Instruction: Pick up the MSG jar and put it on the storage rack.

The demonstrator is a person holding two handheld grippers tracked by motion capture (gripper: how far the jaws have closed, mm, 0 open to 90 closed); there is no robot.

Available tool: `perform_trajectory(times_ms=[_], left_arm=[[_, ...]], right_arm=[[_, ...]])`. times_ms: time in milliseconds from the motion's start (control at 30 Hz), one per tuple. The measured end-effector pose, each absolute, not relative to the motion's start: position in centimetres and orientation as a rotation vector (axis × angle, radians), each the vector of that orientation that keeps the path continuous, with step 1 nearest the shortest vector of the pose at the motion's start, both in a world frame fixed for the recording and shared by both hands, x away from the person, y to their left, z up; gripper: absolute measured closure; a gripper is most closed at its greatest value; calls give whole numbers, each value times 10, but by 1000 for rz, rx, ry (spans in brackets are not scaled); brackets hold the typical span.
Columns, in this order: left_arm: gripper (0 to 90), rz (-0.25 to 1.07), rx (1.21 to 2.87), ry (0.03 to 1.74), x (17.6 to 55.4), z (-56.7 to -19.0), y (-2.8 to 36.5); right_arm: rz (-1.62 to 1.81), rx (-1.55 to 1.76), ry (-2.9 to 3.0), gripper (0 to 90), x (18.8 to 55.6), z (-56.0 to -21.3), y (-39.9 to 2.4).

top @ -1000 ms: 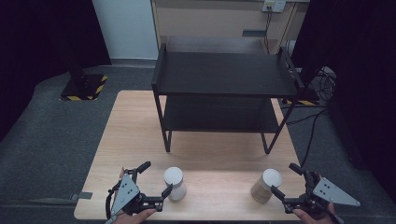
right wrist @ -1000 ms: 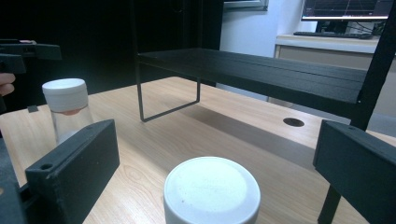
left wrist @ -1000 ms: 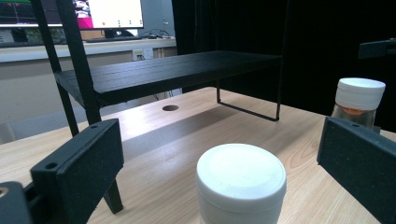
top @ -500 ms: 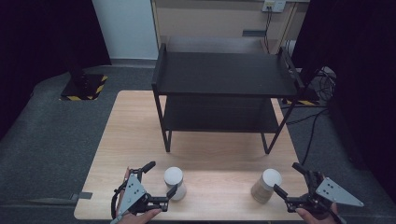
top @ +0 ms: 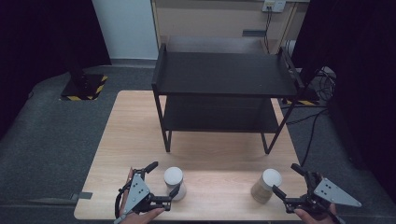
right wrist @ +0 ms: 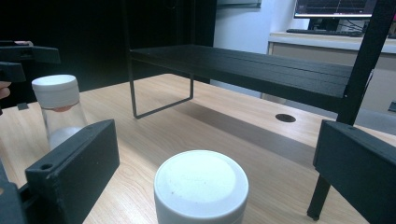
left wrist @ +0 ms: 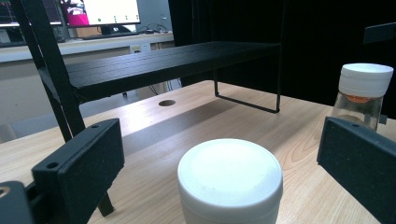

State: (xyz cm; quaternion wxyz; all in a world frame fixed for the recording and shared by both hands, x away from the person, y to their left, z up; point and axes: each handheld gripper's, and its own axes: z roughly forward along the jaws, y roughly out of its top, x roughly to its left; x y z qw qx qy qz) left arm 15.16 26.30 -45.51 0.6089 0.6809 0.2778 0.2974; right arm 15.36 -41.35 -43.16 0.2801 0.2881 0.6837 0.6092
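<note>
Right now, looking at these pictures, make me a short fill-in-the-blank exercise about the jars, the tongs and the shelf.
1. Each of the two jars has a lid coloured ____.
2. The left tongs are ____ around the left jar, not clamped on it.
3. The right jar stands on the wooden ____.
4. The black shelf behind the jars has ____ levels.

Missing words: white; open; table; two

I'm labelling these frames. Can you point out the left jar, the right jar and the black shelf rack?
left jar (top: 173,177), high view, on its white lid.
right jar (top: 271,178), high view, on its white lid.
black shelf rack (top: 224,74), high view, on the middle of its top shelf.
</note>
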Motion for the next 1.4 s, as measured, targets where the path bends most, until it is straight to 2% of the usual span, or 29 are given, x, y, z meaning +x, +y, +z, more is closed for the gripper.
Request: perform_trajectory(times_ms=[900, 1100, 1300, 1367, 1400], left_arm=[[32, 614, 1648, 663, 172, -472, 251], [98, 587, 1649, 681, 176, -478, 252], [277, 561, 1638, 681, 180, -480, 258], [291, 551, 1639, 675, 181, -481, 260], [328, 548, 1641, 667, 181, -481, 260]], right_arm=[[1620, 785, 1845, 11, 152, -433, -417], [1615, 786, 1847, 12, 151, -434, -418], [1618, 788, 1847, 12, 151, -434, -419], [1618, 789, 1846, 12, 151, -434, -419], [1617, 789, 1846, 12, 151, -434, -420]])
